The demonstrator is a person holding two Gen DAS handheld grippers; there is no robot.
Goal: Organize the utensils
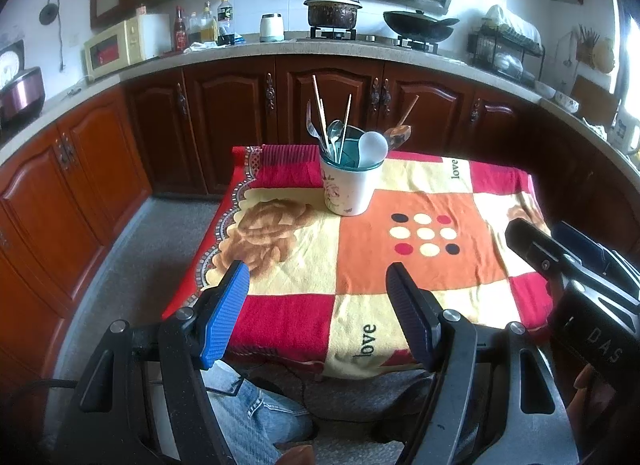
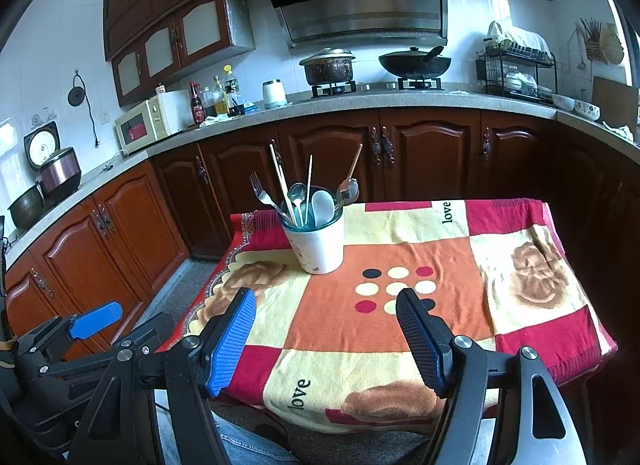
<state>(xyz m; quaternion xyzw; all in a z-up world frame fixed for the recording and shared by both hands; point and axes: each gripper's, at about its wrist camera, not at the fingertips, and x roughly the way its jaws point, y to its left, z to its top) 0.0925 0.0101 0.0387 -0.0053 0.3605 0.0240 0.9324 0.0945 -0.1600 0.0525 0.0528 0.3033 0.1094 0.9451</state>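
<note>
1. Nearest: the left gripper (image 1: 316,309) hangs over the near edge of the table, jaws spread wide, nothing between them. The right gripper (image 2: 326,329) sits beside it in the same condition, wide open and empty. Both are well apart from the work.

2. Middle ground: the patterned blanket (image 2: 400,369) covers the table and drapes loose over its edges. Its surface is soft and creased.

3. Far side of the table: the utensil holder (image 1: 348,185), a white cup with a teal liner, stands upright on the blanket. It holds the chopsticks (image 1: 320,113), a fork (image 2: 262,195), metal spoons, a white spoon (image 1: 372,147) and a wooden spoon (image 1: 400,131), all mixed together and leaning outward.

4. Beyond: cabinets, counter, and a stove with a pot (image 2: 329,67) and a wok (image 2: 414,63).

5. Risks, as judgement:
   - The holder looks top-heavy on a soft cloth; a sideways pull on 1 handle could tip it.
   - Crossed handles may drag a neighbour out with the piece gripped.
   - Thin chopsticks could slip from ribbed pads.
   - A gripper catching the blanket could shift the holder.
</note>
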